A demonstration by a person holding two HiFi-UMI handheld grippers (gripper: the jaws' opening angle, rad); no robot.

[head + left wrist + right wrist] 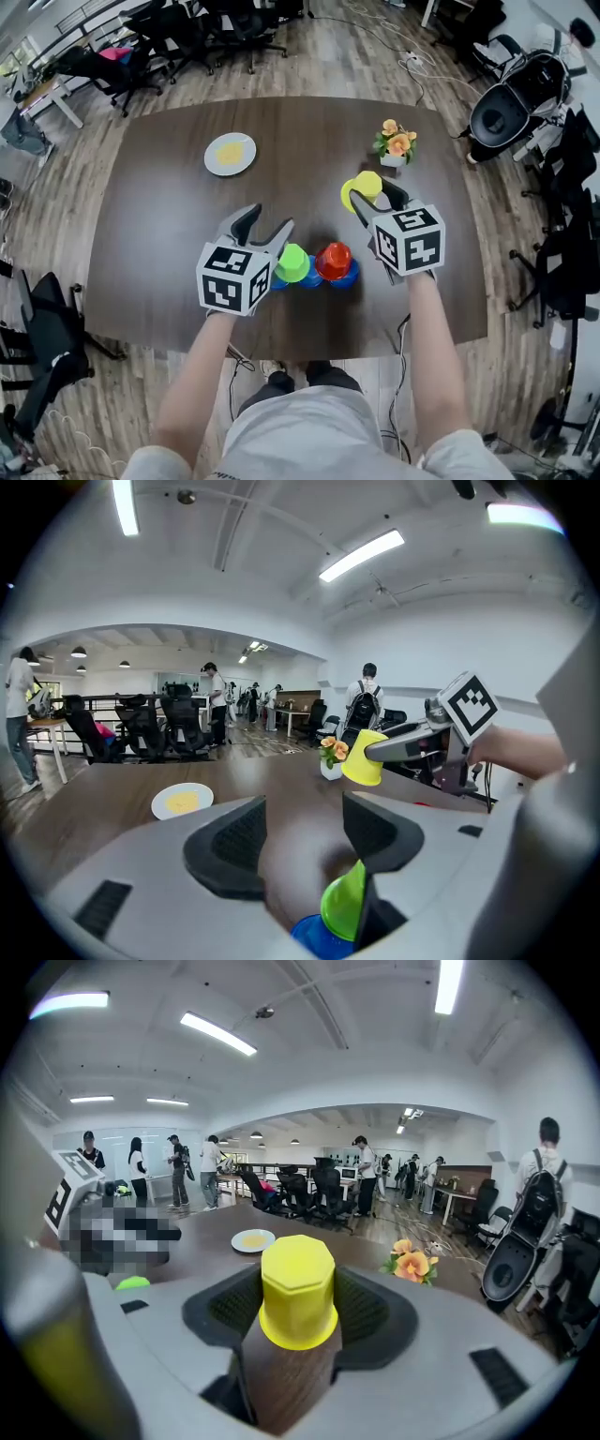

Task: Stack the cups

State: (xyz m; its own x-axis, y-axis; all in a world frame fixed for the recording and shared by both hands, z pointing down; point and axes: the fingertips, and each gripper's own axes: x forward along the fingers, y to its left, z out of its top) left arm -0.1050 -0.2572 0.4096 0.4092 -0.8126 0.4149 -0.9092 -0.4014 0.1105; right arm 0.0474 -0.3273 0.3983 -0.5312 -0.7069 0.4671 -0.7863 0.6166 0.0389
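Your two marker cubes sit closest, and just past them the grippers work over the near edge of the dark table (pixel 169 206). Your right gripper (pixel 368 194) is clamped on the yellow cup (pixel 362 187); its own view shows both pads pressed against the cup's sides, closed end up, mouth down, and from the left gripper view it looks to be held clear of the tabletop. Your left gripper (pixel 269 221) has its jaws wide apart with nothing between them, hovering just above and to the left of the green cup (pixel 292 263).

By the look of it you're partway through. The green cup is upturned on a blue cup (pixel 279 280), and right beside it the red cup (pixel 334 260) sits on a second blue one (pixel 350 277), so two short stacks stand touching or nearly so. What I judge is left: set the yellow cup onto one stack, then merge the two into a single tower. The plate (pixel 231 154) and flower pot (pixel 395 142) stand well apart from it all
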